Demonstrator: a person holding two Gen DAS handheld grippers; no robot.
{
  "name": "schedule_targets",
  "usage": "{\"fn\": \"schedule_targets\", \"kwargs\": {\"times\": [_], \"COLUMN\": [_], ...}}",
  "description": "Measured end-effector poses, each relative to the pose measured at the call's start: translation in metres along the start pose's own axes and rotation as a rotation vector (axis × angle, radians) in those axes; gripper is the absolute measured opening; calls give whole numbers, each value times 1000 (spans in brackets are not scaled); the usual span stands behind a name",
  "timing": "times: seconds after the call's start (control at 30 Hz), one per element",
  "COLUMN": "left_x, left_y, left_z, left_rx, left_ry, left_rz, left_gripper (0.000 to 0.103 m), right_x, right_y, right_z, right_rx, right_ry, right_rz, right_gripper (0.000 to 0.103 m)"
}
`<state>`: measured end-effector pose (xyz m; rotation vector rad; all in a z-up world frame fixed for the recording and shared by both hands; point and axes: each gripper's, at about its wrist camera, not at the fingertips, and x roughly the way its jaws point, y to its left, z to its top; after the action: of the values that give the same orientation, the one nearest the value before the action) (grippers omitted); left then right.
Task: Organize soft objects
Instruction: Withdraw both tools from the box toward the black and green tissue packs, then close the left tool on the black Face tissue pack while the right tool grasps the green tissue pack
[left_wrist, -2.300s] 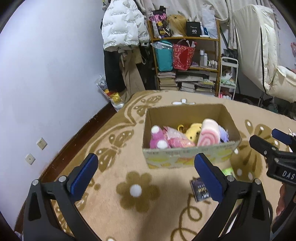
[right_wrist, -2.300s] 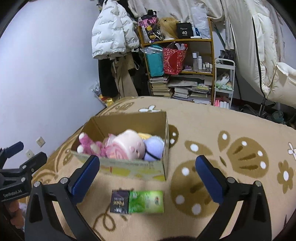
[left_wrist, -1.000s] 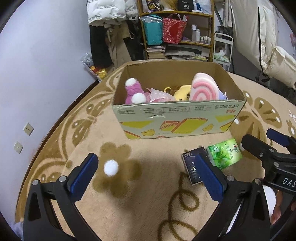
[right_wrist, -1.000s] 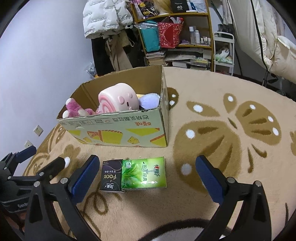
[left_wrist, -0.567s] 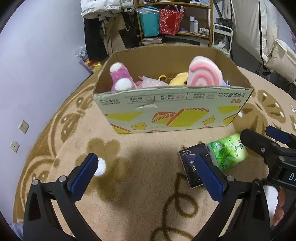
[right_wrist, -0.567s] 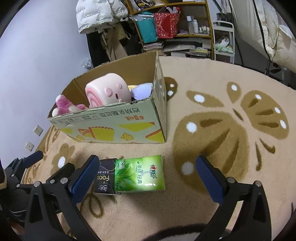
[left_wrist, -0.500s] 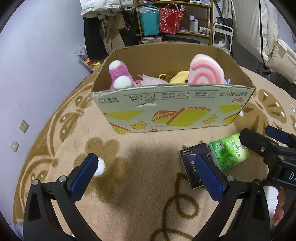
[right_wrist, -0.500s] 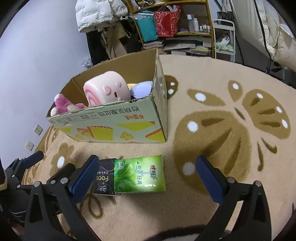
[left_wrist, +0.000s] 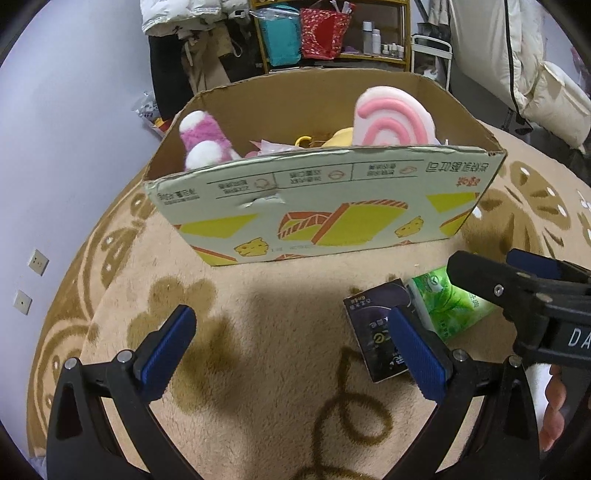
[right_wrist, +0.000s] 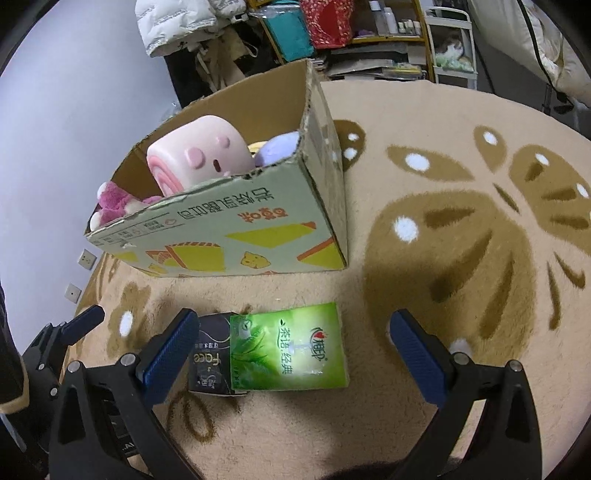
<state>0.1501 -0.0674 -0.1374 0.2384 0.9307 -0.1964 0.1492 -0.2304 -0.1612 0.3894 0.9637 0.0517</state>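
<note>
Right claw (right_wrist: 291, 354): jaws wide, empty, straddling green tissue pack (right_wrist: 288, 347); dark pack (right_wrist: 210, 362) touching its left pad. Left claw (left_wrist: 291, 347): wide, empty. Step: approach. Next: lower, close, lift to box (right_wrist: 236, 229) ahead.

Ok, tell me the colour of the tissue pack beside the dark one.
Green tissue pack, clearest in the right wrist view.

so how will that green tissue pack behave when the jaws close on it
The green tissue pack looks soft, so it will probably squash. Its glossy wrap may slip. Lying flat on the rug, it is unlikely to roll.
</note>
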Motion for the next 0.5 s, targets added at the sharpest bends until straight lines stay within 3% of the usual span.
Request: {"fn": "schedule_targets", "kwargs": {"times": [0.5], "left_x": [10], "left_y": [-10], "left_z": [-1], "left_rx": [22], "left_ry": [34], "left_rz": [-27], "left_gripper": [103], "right_x": [22], "right_y": [4], "right_z": [-3], "right_rx": [-22], "right_ry": [66], "right_rz": [-4], "right_gripper": [103]}}
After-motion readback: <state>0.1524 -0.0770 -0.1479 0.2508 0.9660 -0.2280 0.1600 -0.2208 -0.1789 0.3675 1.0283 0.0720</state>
